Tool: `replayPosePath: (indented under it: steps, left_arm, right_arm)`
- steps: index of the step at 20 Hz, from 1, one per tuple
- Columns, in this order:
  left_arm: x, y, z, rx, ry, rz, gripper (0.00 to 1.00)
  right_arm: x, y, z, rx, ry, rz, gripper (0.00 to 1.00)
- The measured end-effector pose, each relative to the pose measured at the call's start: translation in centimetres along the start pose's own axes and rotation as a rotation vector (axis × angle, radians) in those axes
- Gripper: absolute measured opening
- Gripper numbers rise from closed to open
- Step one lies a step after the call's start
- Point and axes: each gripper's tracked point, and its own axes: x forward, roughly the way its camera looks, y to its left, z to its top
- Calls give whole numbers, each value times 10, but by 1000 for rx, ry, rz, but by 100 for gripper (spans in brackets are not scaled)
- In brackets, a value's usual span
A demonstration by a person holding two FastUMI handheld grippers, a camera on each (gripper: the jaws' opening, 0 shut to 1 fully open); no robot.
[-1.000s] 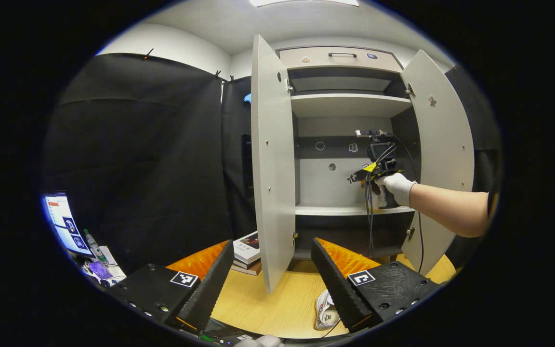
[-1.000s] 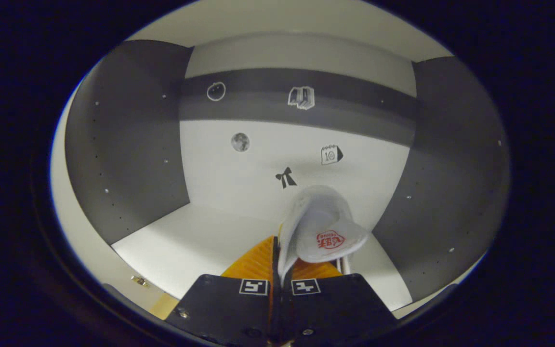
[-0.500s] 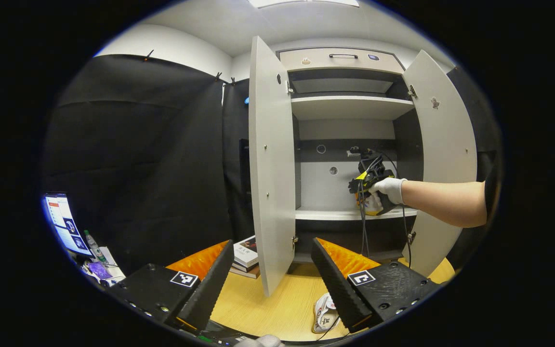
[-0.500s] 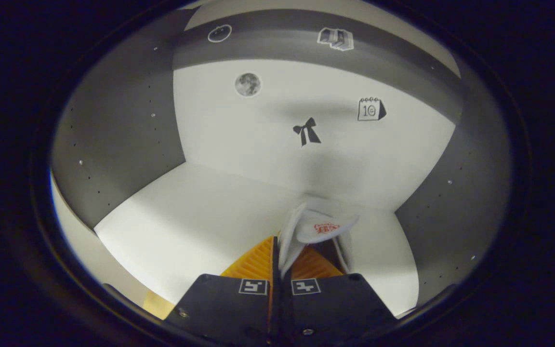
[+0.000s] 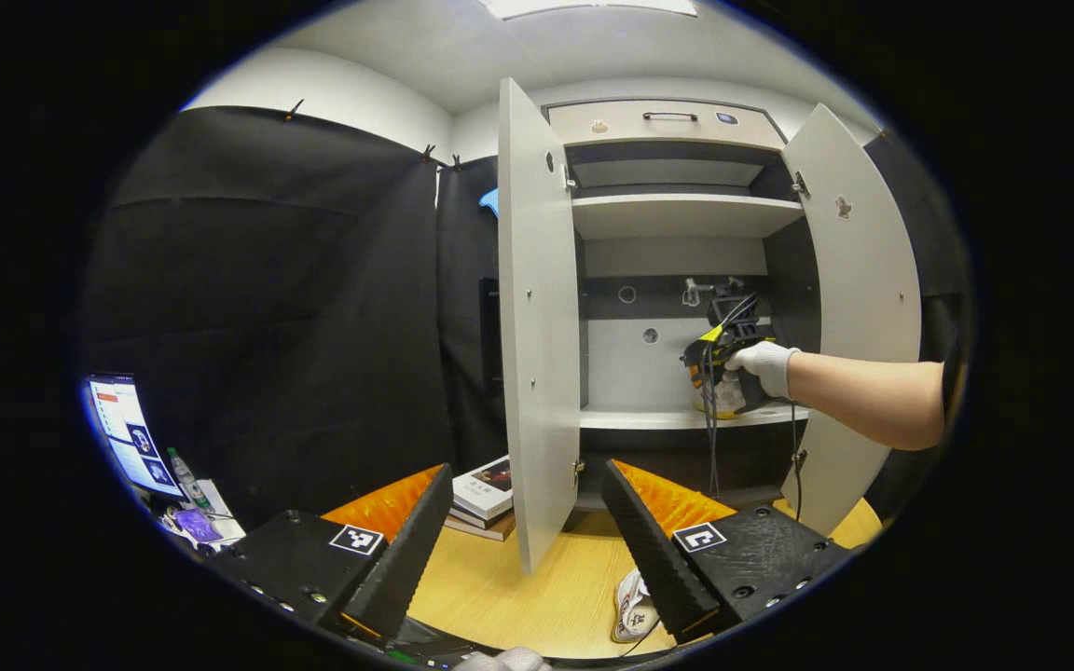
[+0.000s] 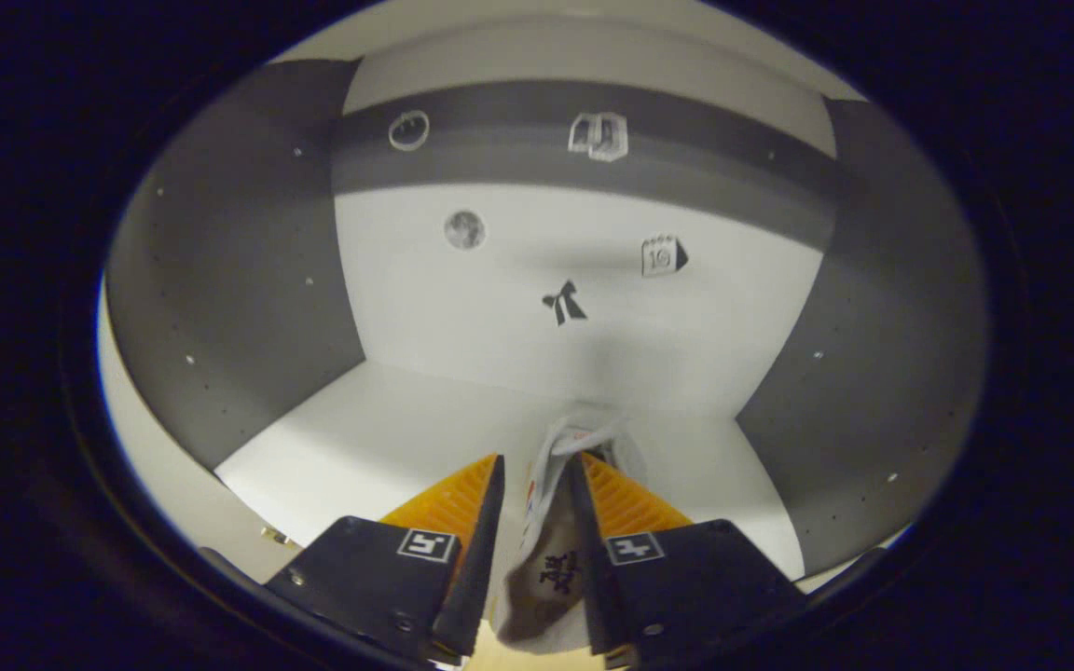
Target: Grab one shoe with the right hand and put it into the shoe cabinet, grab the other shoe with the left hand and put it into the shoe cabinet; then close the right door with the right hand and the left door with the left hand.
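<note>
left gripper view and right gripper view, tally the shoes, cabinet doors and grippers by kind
shoes: 2 (shoe on the shelf, shoe on the table)
cabinet doors: 2, both open (left door, right door)
grippers: 2 (left gripper, right gripper)
total: 6

The left gripper view faces the open shoe cabinet from the table; the right gripper view looks close inside its middle shelf.
</note>
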Motion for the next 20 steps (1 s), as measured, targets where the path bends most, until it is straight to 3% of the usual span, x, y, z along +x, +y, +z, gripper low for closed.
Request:
replayPosePath:
  steps: [1, 2, 5, 6, 12, 17, 18, 20]
  left_arm:
    - [0, 2, 0, -2, -2, -4, 97]
    - [0, 2, 0, -5, -2, -10, 97]
    - [-2, 2, 2, -3, -12, -38, 97]
    - [-2, 1, 2, 1, -11, -48, 100]
    - [1, -4, 4, -1, -24, -125, 97]
    - [2, -14, 4, 15, -32, -199, 100]
    - [1, -15, 4, 15, -34, -211, 97]
    - [2, -21, 3, 18, -34, -236, 100]
  right_arm:
    - [-16, -4, 10, -6, -59, -12, 54]
    - [-34, -5, 18, -1, -123, -21, 72]
    - [-93, -11, 32, 21, -258, -24, 100]
    - [-110, -9, 34, 38, -281, -11, 100]
    - [-223, -15, 9, 74, -435, 27, 100]
    - [-300, -19, -58, 126, -453, 54, 100]
    - [-313, -24, -72, 128, -465, 44, 100]
    - [-336, -36, -104, 114, -480, -7, 100]
